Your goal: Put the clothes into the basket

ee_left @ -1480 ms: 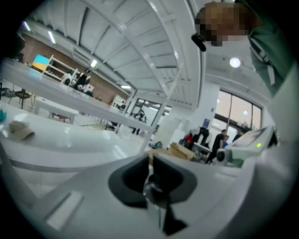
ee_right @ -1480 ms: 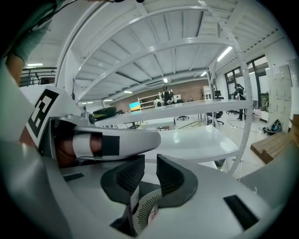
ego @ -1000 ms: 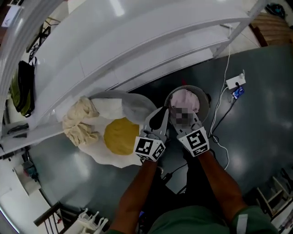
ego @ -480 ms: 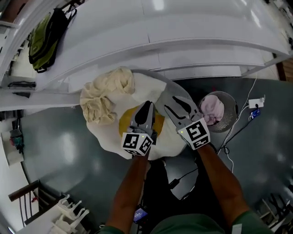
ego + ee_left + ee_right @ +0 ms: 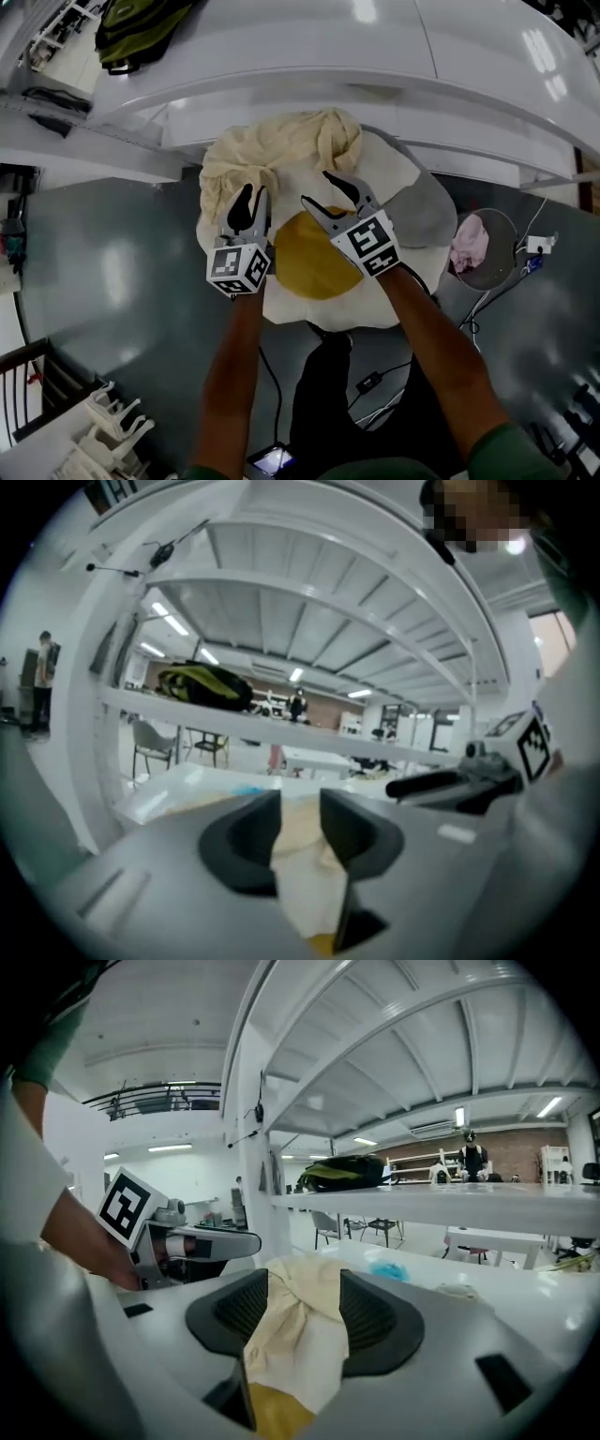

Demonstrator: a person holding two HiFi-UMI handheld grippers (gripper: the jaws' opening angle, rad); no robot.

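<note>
The step in hand looks like reaching for more clothes. The left gripper [image 5: 254, 192] and right gripper [image 5: 315, 186] have just been opening their jaws. Both are loose and pinch nothing. The cream cloth [image 5: 277, 150] lies crumpled just ahead, on the far side of the pile. Next they likely need to squeeze it and carry it right to the basket [image 5: 504, 264].

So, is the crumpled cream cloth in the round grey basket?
No, the crumpled cream cloth lies on the white egg-shaped mat, apart from the round grey basket.

Overhead and 2 low views share cloth [image 5: 272, 155].
</note>
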